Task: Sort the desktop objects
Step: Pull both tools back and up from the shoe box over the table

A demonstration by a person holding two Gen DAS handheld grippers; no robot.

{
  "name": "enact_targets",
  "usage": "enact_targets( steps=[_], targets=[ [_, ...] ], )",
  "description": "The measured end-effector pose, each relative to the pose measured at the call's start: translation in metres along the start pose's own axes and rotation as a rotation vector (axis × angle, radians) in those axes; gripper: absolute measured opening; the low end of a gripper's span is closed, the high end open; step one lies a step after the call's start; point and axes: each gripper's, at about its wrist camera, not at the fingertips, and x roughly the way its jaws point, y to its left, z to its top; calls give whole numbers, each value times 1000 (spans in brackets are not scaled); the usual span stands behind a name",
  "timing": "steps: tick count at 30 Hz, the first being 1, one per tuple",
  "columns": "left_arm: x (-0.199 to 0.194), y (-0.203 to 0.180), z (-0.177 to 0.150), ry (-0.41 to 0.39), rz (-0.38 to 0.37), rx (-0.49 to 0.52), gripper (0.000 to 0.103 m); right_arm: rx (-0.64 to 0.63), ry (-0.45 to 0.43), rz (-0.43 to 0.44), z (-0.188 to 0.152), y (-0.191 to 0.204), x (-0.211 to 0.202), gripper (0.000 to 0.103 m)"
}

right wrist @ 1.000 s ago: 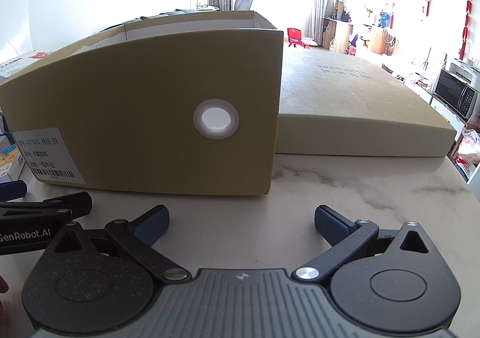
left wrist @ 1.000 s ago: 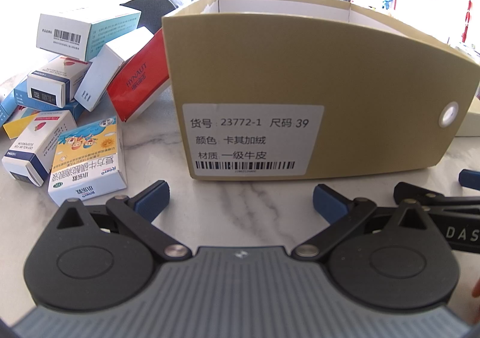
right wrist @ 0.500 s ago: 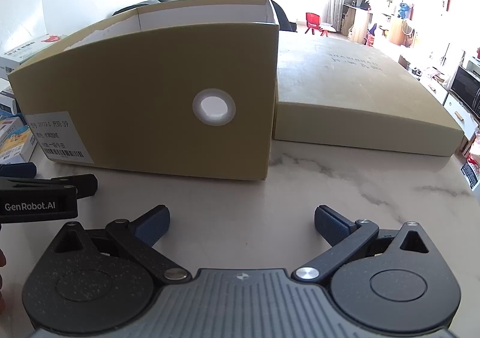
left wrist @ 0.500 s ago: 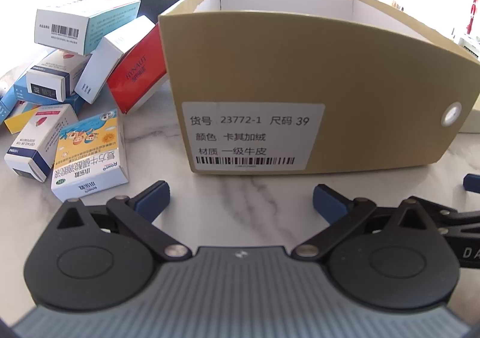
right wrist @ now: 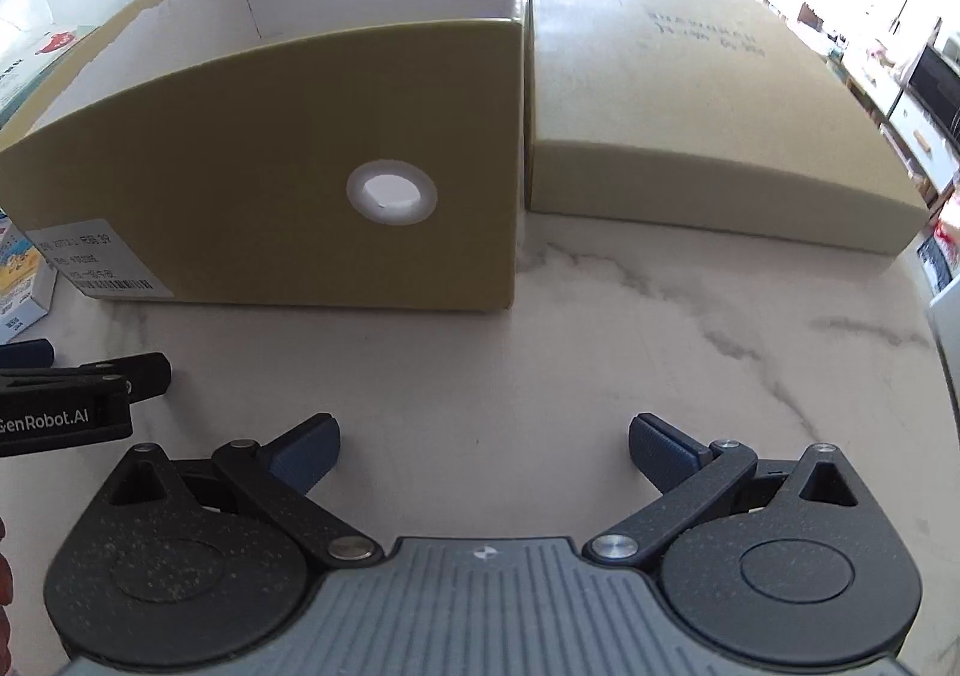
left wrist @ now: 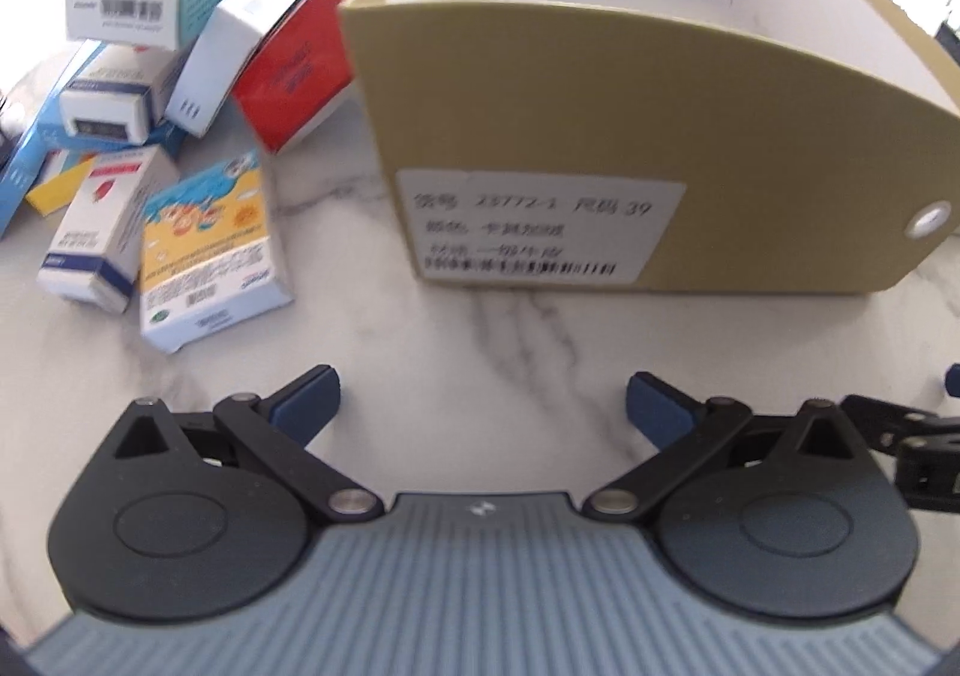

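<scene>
Left gripper (left wrist: 480, 406) spread wide, empty, facing open tan cardboard shoebox (left wrist: 660, 136); right gripper (right wrist: 483, 448) likewise; small medicine cartons (left wrist: 204, 250) beside box.

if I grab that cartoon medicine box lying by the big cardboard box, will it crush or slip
The cartoon medicine box looks like thin card, so probably light and crushable under a hard squeeze. Its flat faces should suit the open left gripper; the printed finish may be slightly slick.

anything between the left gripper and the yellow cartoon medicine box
Nothing. In the left wrist view only bare marble tabletop separates the open left gripper from the yellow cartoon medicine box, which lies ahead to its left.
</scene>
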Motion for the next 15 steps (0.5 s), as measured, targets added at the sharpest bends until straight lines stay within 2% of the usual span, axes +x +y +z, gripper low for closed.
enact_targets(
  steps=[1, 4, 6, 13, 15],
  targets=[
    [-4, 2, 1, 21, 6, -7, 103, 4, 29, 5, 3, -2, -3, 103],
    [-29, 10, 5, 61, -5, -32, 103, -5, 43, -12, 10, -5, -24, 103],
    [-50, 15, 9, 81, 9, -36, 103, -9, 31, -19, 14, -5, -42, 103],
    [-136, 21, 27, 80, 77, -12, 103, 5, 0, -19, 32, -7, -118, 103],
    [-154, 28, 36, 107, 97, 3, 103, -1, -23, -36, 40, -8, -144, 103]
  ],
)
